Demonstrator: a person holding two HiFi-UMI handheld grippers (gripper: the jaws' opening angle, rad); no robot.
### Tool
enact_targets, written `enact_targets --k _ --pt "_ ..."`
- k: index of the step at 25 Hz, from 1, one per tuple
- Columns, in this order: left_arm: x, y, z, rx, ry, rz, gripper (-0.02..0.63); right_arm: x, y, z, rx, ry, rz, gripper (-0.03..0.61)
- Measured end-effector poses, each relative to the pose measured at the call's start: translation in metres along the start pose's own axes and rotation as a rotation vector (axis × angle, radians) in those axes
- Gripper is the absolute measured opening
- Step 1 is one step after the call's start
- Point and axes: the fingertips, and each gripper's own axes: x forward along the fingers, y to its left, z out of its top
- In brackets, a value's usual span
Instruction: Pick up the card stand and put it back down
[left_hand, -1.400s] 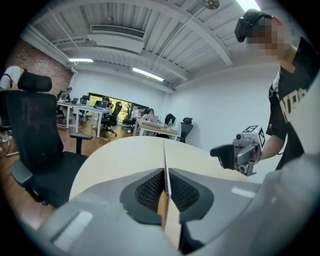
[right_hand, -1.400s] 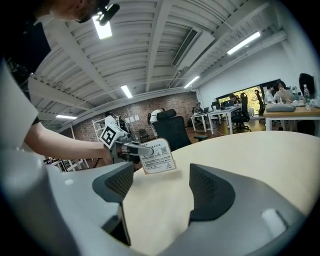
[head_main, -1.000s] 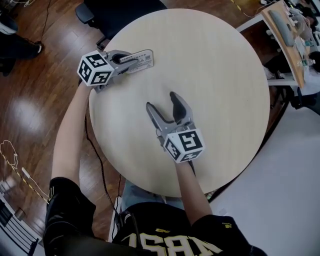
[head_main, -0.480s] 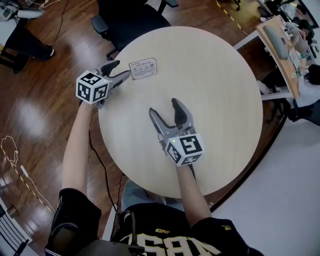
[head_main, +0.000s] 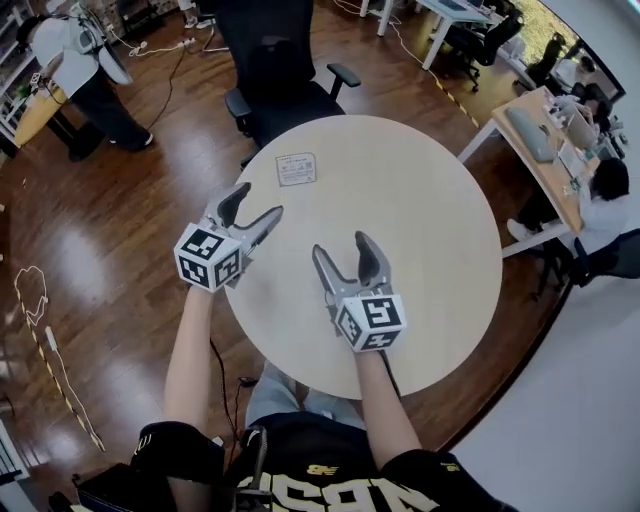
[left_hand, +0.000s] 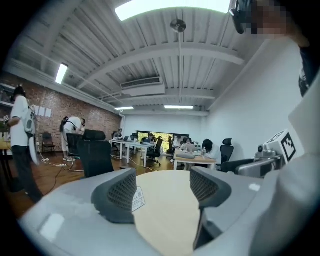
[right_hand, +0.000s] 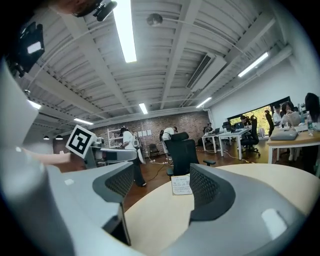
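The card stand (head_main: 297, 169), a small white printed card, stands on the round pale wooden table (head_main: 440, 220) near its far left edge. My left gripper (head_main: 257, 202) hovers at the table's left rim, well short of the stand; its jaws are opening and nothing is between them. In the left gripper view the stand (left_hand: 138, 199) peeks out beside the left finger (left_hand: 120, 192). My right gripper (head_main: 342, 245) is over the middle of the table, jaws apart and empty. In the right gripper view the stand (right_hand: 181, 185) is far ahead between the fingers.
A black office chair (head_main: 280, 80) stands just beyond the table's far edge. A person (head_main: 75, 45) stands at the far left on the wooden floor, where a cable (head_main: 30, 300) also lies. Desks (head_main: 545, 130) with seated people stand at the right.
My left gripper let go of the card stand, opened and drew back toward me. The stand stays on the table. The right gripper has hardly moved.
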Motion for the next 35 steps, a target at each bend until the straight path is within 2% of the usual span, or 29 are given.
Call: enact_targets --k 2,5,7,12,15,20,27,30,35 --pt "-0.03 -0.027 0.013 0.005 -0.041 0.051 0.339 -0.025 0.009 0.014 0.012 -0.042 0.015 0.362" --pt "-0.071 -0.062 0.032 0.015 -0.095 0.125 0.339 -0.059 0.019 0.033 0.022 -0.085 0.03 0.441" --pt "-0.095 -0.083 0.042 0.022 -0.132 0.179 0.339 -0.08 0.023 0.043 0.006 -0.1 0.031 0.468" --pt "-0.147 -0.121 0.056 0.1 -0.183 0.322 0.339 -0.11 0.047 0.062 -0.056 -0.134 0.063 0.485" --pt "-0.171 -0.127 0.06 0.093 -0.228 0.377 0.339 -0.118 0.064 0.067 -0.088 -0.15 0.061 0.485" --pt "-0.196 -0.126 0.063 0.082 -0.264 0.417 0.339 -0.115 0.086 0.064 -0.125 -0.155 -0.004 0.485" --pt "-0.223 -0.112 0.054 0.068 -0.274 0.4 0.337 -0.103 0.124 0.068 -0.176 -0.169 -0.035 0.485" --pt "-0.232 -0.109 0.056 0.053 -0.299 0.391 0.322 -0.101 0.124 0.064 -0.171 -0.16 -0.064 0.485" --pt "-0.237 -0.104 0.058 0.078 -0.291 0.376 0.308 -0.096 0.121 0.056 -0.145 -0.15 -0.107 0.485"
